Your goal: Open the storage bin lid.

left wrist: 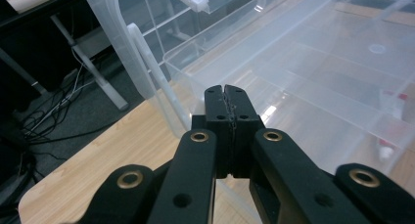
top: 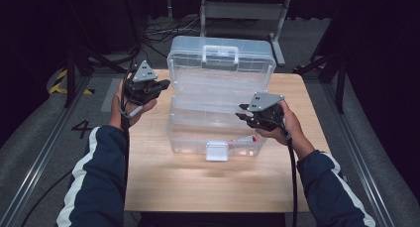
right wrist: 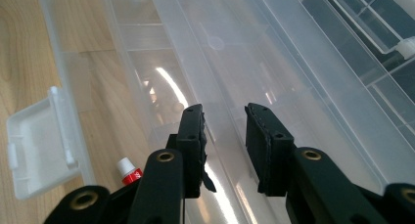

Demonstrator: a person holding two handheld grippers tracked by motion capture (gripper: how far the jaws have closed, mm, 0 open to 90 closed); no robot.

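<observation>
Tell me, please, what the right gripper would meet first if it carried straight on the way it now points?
Most likely the clear tray inside the open plastic box: the right gripper, jaws apart and empty, points straight at it. How far off it lies is hard to tell.

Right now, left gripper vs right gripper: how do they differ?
The left gripper has its jaws pressed together with nothing between them; the right gripper has its jaws apart. The left is beside the clear plastic box's left side, by the raised lid; the right hovers over the box's right part. Neither holds anything.

High view: overhead, facing forward-down on desk [top: 208, 187]. Both gripper views: close, looking along fingers [left wrist: 226, 111] into shared clear box [top: 218, 113].
</observation>
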